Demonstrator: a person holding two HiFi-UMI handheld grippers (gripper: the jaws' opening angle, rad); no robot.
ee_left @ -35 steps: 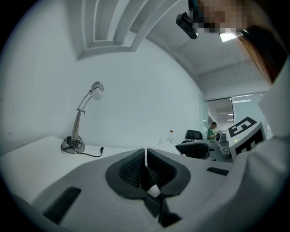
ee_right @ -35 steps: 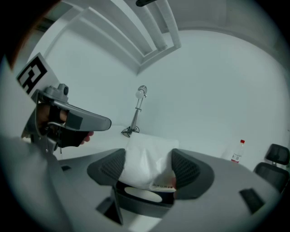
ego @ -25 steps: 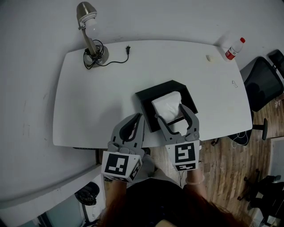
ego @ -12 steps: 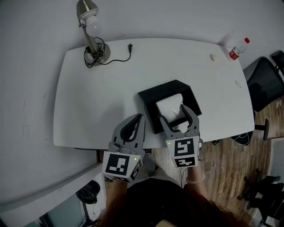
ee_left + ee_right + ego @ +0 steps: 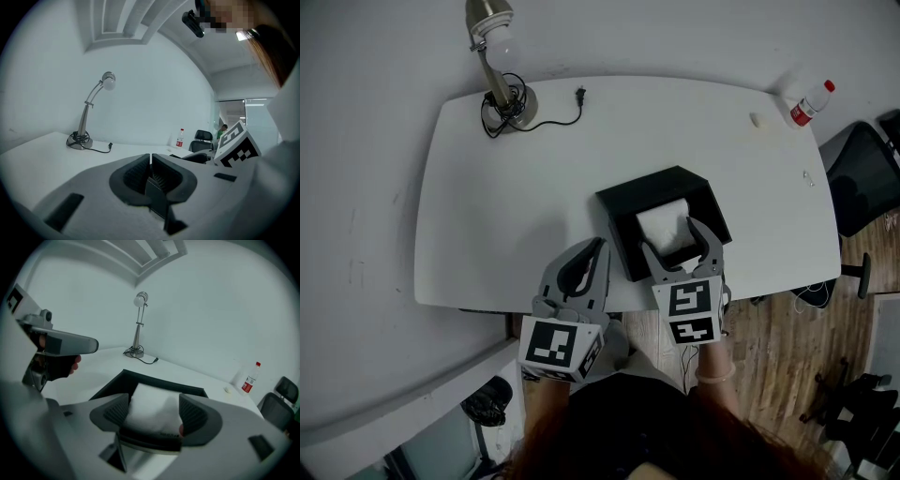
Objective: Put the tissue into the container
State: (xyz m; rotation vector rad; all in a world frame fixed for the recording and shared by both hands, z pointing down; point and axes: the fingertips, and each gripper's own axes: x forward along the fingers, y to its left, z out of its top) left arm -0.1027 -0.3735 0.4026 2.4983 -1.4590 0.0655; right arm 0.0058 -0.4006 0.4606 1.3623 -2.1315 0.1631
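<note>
A black open container [image 5: 649, 188] sits on the white table [image 5: 506, 206] near its front edge, right of centre. A white folded tissue [image 5: 662, 225] lies inside it. My right gripper [image 5: 670, 236] is open, its jaws straddling the container's near side with the tissue [image 5: 151, 397] lying between and beyond them, inside the black walls [image 5: 140, 377]. My left gripper [image 5: 596, 247] is shut and empty, over the table's front edge left of the container. In the left gripper view its jaws [image 5: 150, 161] are pressed together.
A desk lamp [image 5: 494, 66] with a coiled cord and loose plug [image 5: 579, 94] stands at the far left. A red-capped bottle [image 5: 811, 101] and a small pale object [image 5: 757, 119] are at the far right corner. An office chair [image 5: 867, 169] stands beyond the right edge.
My right gripper has drawn back a little toward the table's front edge, jaws still apart. The tissue stays in the container. The left gripper has barely moved.
</note>
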